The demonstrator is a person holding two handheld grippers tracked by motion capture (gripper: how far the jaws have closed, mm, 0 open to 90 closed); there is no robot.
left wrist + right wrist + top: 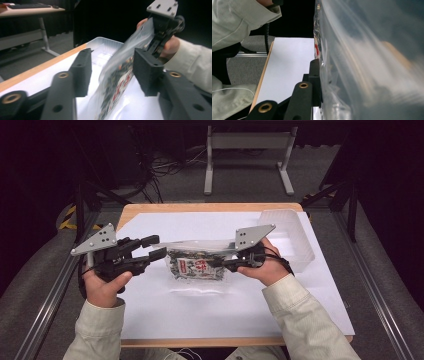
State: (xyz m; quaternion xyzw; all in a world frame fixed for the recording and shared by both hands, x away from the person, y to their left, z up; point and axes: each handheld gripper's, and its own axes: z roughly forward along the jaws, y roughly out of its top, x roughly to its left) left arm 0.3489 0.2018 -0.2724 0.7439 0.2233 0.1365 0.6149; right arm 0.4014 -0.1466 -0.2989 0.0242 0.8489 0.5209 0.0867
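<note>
Overhead camera faces forward-down; gripper cameras sit close, all sharing the bag (pixel 197 265).

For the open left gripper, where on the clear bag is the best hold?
The free top corner of the clear bag, from the left. The right gripper holds the opposite corner, so the flat upper edge hangs between the left gripper's open jaws, above the bulky contents.

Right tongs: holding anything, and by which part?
Yes: the right tongs grip the clear snack bag by its right edge; the open left tongs straddle its left edge.
</note>
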